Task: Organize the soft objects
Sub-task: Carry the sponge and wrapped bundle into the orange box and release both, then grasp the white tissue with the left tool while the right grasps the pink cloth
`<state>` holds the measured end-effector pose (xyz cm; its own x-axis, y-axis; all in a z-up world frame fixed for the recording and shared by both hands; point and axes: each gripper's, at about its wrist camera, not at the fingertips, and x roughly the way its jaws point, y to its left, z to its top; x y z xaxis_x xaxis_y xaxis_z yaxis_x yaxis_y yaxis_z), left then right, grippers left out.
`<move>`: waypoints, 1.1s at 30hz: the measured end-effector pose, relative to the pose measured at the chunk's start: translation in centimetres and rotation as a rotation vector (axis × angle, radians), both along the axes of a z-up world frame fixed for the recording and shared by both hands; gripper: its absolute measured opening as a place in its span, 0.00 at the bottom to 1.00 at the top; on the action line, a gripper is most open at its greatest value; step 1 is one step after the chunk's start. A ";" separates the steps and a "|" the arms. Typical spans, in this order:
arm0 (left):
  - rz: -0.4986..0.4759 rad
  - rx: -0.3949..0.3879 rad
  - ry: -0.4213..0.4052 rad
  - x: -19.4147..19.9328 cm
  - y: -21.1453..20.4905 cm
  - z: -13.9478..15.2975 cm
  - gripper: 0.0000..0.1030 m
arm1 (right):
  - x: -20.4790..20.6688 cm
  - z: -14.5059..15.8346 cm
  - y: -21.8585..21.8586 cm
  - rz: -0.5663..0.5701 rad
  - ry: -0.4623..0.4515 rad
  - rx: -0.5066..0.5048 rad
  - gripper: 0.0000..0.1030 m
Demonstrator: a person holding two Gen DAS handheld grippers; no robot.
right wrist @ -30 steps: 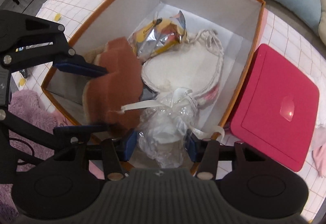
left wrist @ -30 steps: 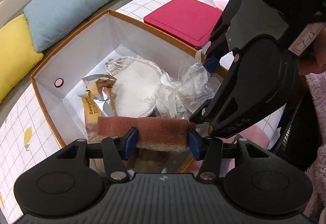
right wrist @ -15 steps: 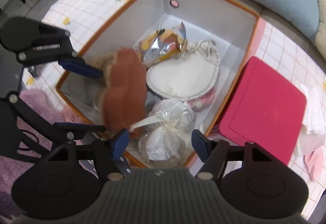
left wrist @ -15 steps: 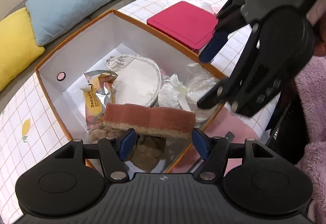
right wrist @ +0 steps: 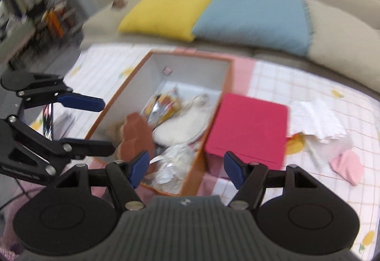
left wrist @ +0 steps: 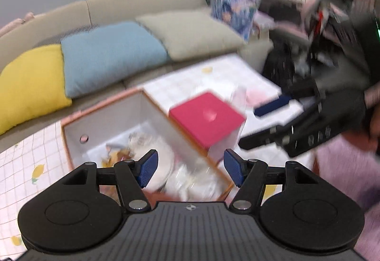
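Behind both grippers runs a beige sofa (right wrist: 332, 51) with a yellow cushion (right wrist: 166, 9) and a blue cushion (right wrist: 251, 16). Ahead of the right gripper (right wrist: 186, 169), on the checked bench cloth (right wrist: 315, 187), sits an open orange-edged box (right wrist: 228, 85). Its jaws stand apart with nothing between them. Inside the box lie a brown sponge (right wrist: 136, 139), a white round pouch (right wrist: 182, 128), a foil snack packet (right wrist: 163, 106) and a clear wrapped bundle (right wrist: 173, 166). Just right of the box lies a red lid (right wrist: 247, 128). The left gripper (left wrist: 191, 170) hangs above the box's near end, jaws apart and empty.
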<state>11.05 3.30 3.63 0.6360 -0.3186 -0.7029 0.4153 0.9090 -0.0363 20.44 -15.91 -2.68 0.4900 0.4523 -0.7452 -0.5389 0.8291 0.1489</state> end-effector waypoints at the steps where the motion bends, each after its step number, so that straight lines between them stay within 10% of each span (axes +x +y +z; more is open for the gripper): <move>1: 0.010 -0.008 -0.022 0.0 -0.6 0.1 0.72 | -0.5 -0.2 -0.8 -0.031 -0.025 0.007 0.67; 14: -0.158 0.060 0.018 7.3 -11.1 -2.0 0.72 | -0.6 -5.5 -12.2 -0.366 -0.136 0.048 0.67; 33: -0.412 0.574 0.134 21.5 -26.5 -13.8 0.79 | 11.8 -17.7 -22.0 -0.548 -0.145 -0.071 0.67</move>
